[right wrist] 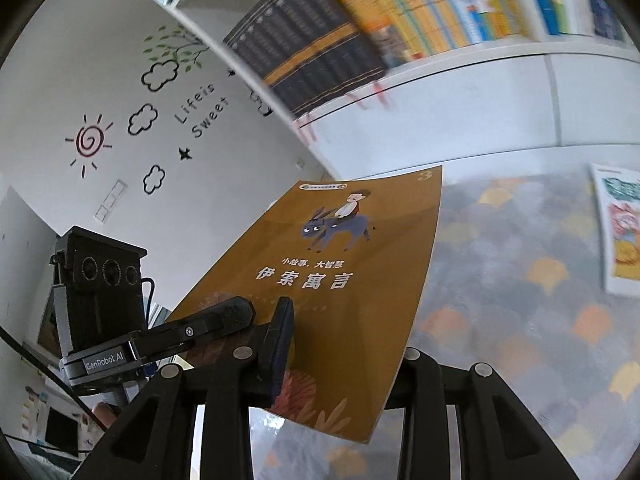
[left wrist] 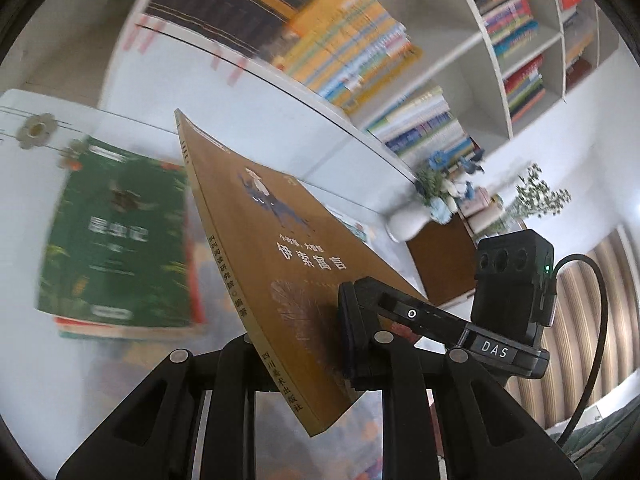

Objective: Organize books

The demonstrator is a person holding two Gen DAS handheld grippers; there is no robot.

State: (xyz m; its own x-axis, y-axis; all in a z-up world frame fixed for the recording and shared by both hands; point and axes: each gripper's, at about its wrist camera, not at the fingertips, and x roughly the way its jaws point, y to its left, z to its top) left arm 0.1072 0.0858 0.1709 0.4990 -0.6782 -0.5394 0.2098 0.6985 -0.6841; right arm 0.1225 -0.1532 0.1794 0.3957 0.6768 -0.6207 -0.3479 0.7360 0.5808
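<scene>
L gripper (left wrist: 298, 354) clamps brown book (left wrist: 256, 248) | R gripper (right wrist: 340, 364) clamps same book; green book (left wrist: 116, 236) behind

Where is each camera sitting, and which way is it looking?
Left wrist view: sits on the left gripper, looking along its fingers, which pinch the brown book; beyond lie a green book on the table and the bookshelf. The right gripper pokes in.
Right wrist view: sits on the right gripper, which also pinches the brown book; beyond are the patterned tablecloth and a decorated wall. The left gripper pokes in.
Both share the brown book, the shelf and each other's gripper.
</scene>
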